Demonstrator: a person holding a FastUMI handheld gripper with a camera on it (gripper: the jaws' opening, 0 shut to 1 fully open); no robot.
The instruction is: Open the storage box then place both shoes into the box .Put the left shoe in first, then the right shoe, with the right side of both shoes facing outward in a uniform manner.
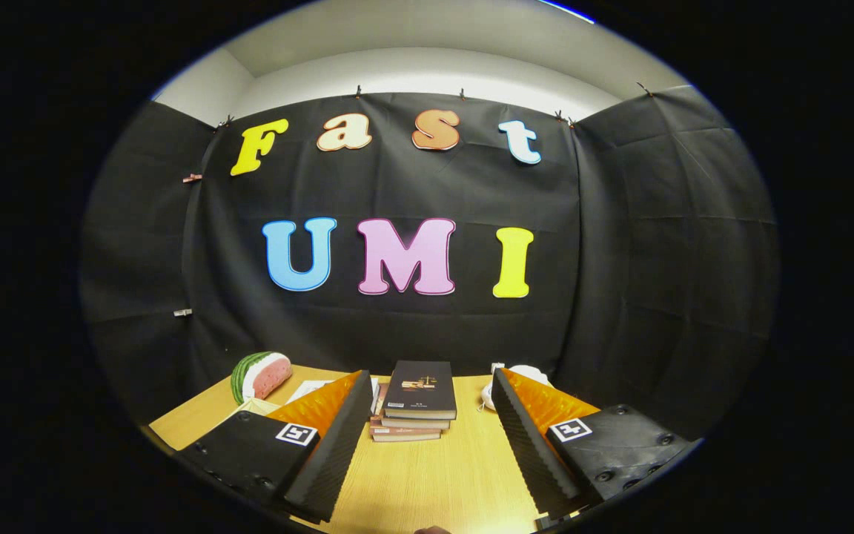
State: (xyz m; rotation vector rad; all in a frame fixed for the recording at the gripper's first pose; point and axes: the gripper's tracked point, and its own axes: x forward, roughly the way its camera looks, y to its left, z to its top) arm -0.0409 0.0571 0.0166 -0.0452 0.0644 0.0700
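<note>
My gripper (431,386) is held above a wooden table (434,482), its two fingers spread wide apart with nothing between them. Just ahead of the fingers, in the gap, lies a stack of books (416,404) with a dark cover on top. I see no storage box or shoes from here.
A watermelon-slice toy (260,374) lies at the far left of the table, with a white sheet of paper (308,389) beside it. A white object (523,374) peeks out behind the right finger. Black cloth walls close the booth behind and on both sides.
</note>
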